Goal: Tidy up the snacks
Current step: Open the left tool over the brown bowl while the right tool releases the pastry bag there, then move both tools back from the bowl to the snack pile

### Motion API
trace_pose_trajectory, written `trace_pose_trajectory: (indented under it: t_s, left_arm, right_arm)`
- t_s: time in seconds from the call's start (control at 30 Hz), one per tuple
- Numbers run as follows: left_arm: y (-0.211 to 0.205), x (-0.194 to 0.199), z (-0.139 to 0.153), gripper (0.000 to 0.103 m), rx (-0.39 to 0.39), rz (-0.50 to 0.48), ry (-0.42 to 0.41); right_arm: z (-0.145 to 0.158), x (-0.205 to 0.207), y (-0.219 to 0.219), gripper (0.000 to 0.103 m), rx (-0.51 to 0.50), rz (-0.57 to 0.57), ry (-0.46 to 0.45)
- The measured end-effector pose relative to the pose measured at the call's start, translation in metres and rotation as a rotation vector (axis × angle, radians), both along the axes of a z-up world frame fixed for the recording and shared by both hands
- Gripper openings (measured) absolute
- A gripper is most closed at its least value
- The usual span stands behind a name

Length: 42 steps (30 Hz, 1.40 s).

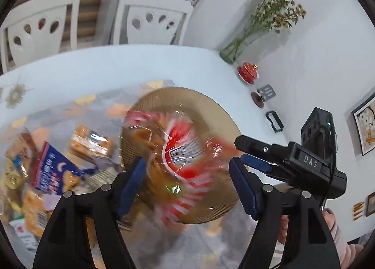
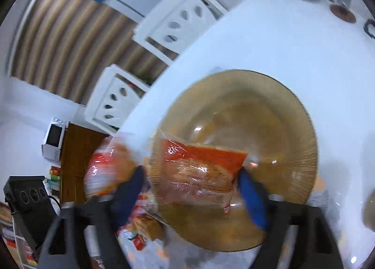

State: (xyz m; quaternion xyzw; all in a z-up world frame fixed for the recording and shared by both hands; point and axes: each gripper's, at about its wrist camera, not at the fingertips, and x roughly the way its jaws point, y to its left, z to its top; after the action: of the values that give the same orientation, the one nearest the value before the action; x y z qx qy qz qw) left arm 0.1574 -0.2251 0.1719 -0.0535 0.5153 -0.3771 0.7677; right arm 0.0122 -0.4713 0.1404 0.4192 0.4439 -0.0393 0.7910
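Left hand-held gripper [image 1: 187, 182] spread over the red snack bag [image 1: 185, 151], lower centre: light, crinkly, slippery film; pinch a sealed edge.

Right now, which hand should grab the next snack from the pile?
Probably the left: the snack pile lies right beside the left gripper, while the right gripper sits over the plate, farther from it.

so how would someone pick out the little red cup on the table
Start at the white table and follow its edge along the wall to the glass vase of dried flowers. Right beside the vase sits the red lidded cup on a saucer, the only bright red dish there.
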Motion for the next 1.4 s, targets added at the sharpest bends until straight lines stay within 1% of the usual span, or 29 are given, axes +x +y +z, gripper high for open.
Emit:
trace_pose_trajectory:
  t_s: [0.1, 0.2, 0.4, 0.5, 0.57, 0.7, 0.77, 0.93, 1.0, 1.1, 1.17, 1.3, 1.4]
  left_arm:
    - [0.004, -0.001, 0.000, 0.074, 0.012, 0.008, -0.005]
    - [0.020, 0.003, -0.002, 0.074, 0.015, 0.034, 0.012]
    - [0.060, 0.005, -0.006, 0.074, 0.041, 0.118, 0.026]
    - [0.085, 0.004, -0.005, 0.074, 0.059, 0.164, 0.020]
    - [0.110, 0.003, -0.004, 0.074, 0.077, 0.207, 0.011]
    - [0.155, 0.002, -0.005, 0.074, 0.099, 0.291, 0.011]
    - [0.182, 0.001, -0.009, 0.074, 0.117, 0.344, 0.018]
    - [0.243, -0.009, -0.032, 0.074, 0.162, 0.454, 0.064]
    - [0.259, -0.015, -0.043, 0.074, 0.172, 0.485, 0.088]
    - [0.275, -0.024, -0.059, 0.074, 0.200, 0.516, 0.119]
    - [0.281, -0.028, -0.070, 0.074, 0.217, 0.523, 0.140]
    - [0.283, -0.035, -0.093, 0.074, 0.256, 0.510, 0.173]
    - [0.279, -0.036, -0.110, 0.074, 0.273, 0.493, 0.205]
  right_arm:
    - [0.002, -0.010, -0.009, 0.089, -0.012, -0.049, -0.006]
    - [0.003, -0.016, -0.014, 0.089, 0.024, -0.084, -0.008]
    - [0.005, -0.015, 0.002, 0.090, 0.022, -0.090, -0.011]
    - [0.010, -0.006, 0.017, 0.090, 0.016, -0.077, -0.021]
    - [0.011, 0.000, 0.026, 0.090, 0.016, -0.062, -0.031]
    - [0.016, 0.015, 0.064, 0.090, 0.009, 0.007, -0.041]
    - [0.015, 0.023, 0.086, 0.093, -0.002, 0.057, -0.038]
    - [0.001, 0.041, 0.152, 0.093, -0.015, 0.210, -0.014]
    - [-0.007, 0.044, 0.173, 0.093, -0.011, 0.253, 0.002]
    - [-0.023, 0.050, 0.208, 0.093, -0.002, 0.326, 0.037]
    - [-0.032, 0.053, 0.224, 0.093, -0.012, 0.362, 0.052]
    - [-0.049, 0.059, 0.255, 0.093, -0.080, 0.439, 0.081]
    - [-0.060, 0.063, 0.268, 0.093, -0.117, 0.472, 0.091]
